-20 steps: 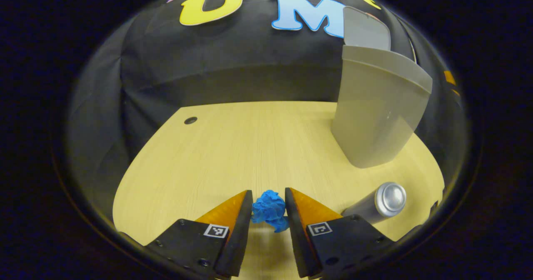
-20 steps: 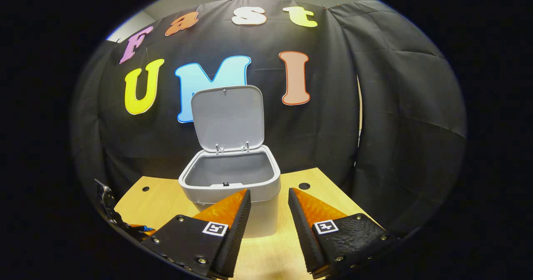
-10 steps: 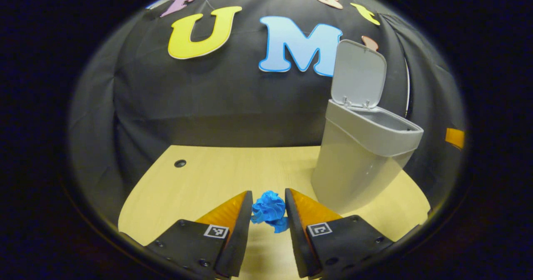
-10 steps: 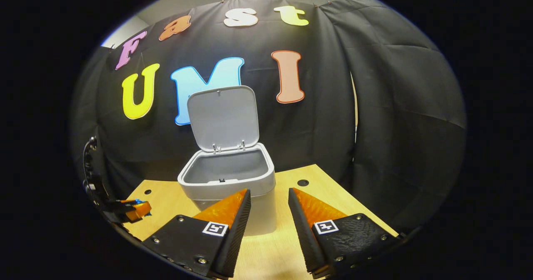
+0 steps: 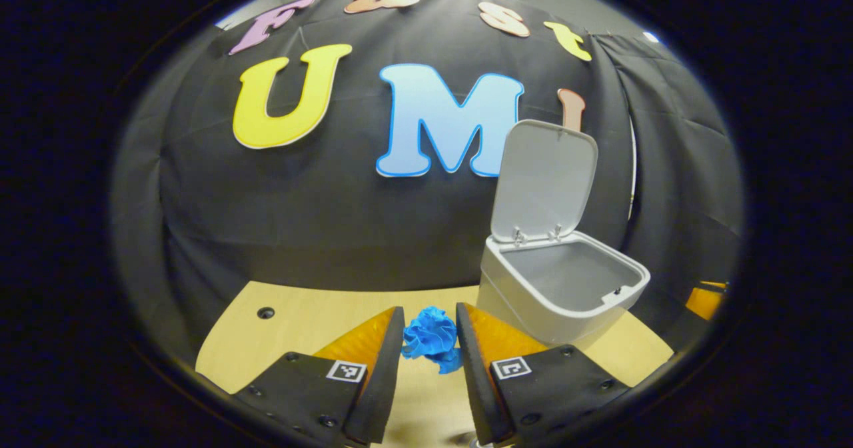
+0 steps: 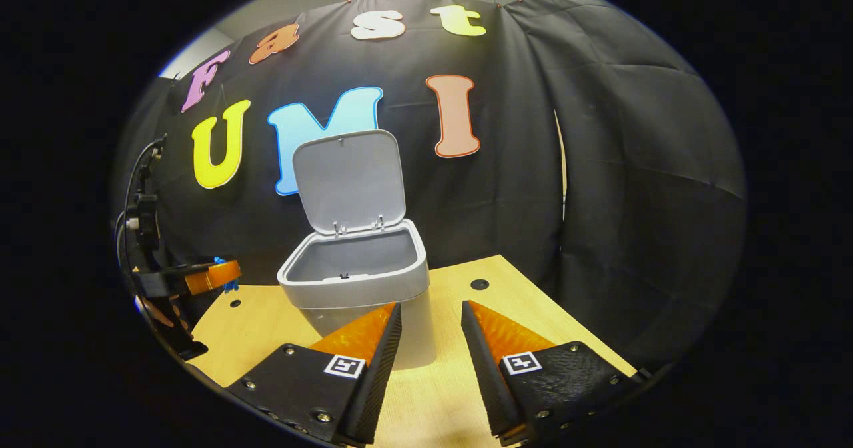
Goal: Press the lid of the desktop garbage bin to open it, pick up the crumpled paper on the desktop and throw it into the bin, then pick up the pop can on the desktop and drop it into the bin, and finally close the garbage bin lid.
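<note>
Crumpled paper (image 5: 432,337), blue and wrinkled into a rough ball, sat pinched between the fingers of the left tool (image 5: 430,338), held above the pale wood-grain bench (image 5: 313,325). Just beyond and to the right stood the bin (image 5: 560,295), smooth grey plastic with rounded corners, its lid (image 5: 545,180) tipped up on two hinges. In the right gripper view, the right tool (image 6: 430,331) hung spread and empty before the bin, nothing between them. Black cloth (image 6: 633,168) hung behind in folds.
</note>
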`<state>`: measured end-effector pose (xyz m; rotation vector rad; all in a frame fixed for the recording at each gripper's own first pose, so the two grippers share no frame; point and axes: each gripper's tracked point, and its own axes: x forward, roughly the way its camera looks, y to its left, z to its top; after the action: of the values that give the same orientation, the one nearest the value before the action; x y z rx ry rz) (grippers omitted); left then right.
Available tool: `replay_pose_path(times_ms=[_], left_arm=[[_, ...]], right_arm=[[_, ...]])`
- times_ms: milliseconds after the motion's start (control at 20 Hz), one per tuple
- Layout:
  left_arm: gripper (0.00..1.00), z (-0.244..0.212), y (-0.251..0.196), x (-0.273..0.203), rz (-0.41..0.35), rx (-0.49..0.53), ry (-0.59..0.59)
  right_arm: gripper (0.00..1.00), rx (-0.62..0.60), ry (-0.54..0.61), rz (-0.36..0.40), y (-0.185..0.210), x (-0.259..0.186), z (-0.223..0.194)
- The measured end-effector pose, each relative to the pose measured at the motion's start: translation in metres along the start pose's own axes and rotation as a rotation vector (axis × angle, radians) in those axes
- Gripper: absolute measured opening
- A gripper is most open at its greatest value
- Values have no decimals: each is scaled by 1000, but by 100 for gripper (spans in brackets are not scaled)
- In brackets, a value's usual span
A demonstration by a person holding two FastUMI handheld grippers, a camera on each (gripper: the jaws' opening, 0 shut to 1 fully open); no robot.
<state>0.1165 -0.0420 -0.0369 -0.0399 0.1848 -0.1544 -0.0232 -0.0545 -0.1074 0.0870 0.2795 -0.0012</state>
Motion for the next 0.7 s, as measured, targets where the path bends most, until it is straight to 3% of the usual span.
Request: replay_pose_path(times_ms=[350, 700], left_arm=[[54, 42, -55, 29, -97, 2, -58], [56, 58, -114, 51, -206, 95, -85]], right_arm=[[60, 11, 4, -21, -9, 5, -2], [60, 23, 3, -71, -27, 5, -3]])
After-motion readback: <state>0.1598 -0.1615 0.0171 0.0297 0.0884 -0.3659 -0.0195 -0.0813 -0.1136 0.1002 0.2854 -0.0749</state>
